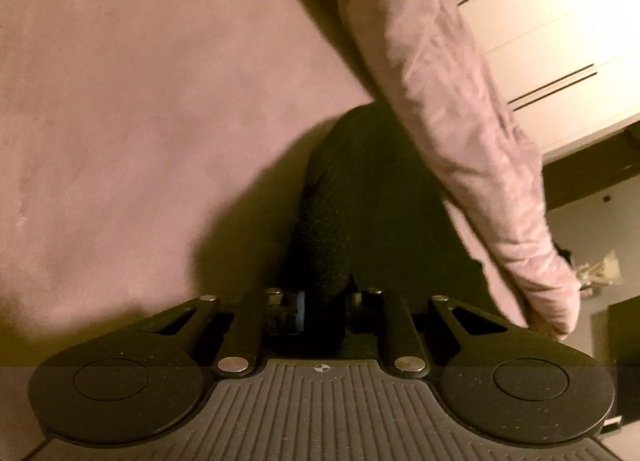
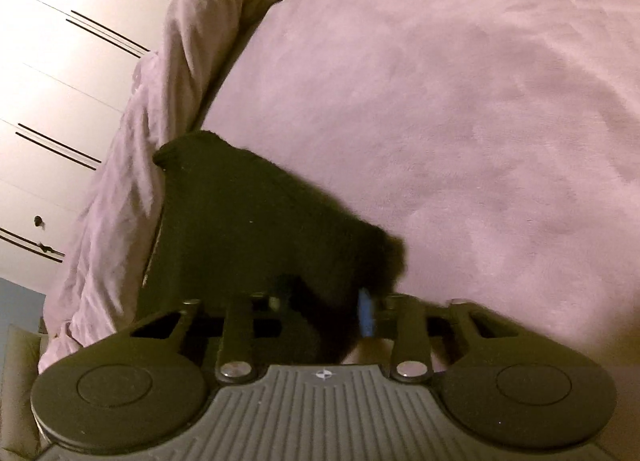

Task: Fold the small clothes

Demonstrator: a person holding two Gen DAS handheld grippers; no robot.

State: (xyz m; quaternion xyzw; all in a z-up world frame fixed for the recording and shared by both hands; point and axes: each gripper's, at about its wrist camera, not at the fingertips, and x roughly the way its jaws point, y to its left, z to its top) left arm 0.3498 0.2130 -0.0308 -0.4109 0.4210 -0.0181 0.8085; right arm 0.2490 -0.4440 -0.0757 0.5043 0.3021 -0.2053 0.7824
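A small black knitted garment (image 1: 360, 197) lies on the pink bed cover (image 1: 140, 101), next to a rolled pink blanket (image 1: 460, 121). The left gripper (image 1: 324, 309) is closed on its near edge. The right gripper (image 2: 324, 313) is also closed, with the black fabric (image 2: 260, 221) pinched between the fingers.

I see a small black fuzzy cloth (image 1: 360, 201) lying on a soft pale pink bed sheet (image 1: 140, 101). My black plastic left gripper (image 1: 322, 311) has blue pads. The white wardrobe doors (image 2: 60, 101) have thin dark stripes.
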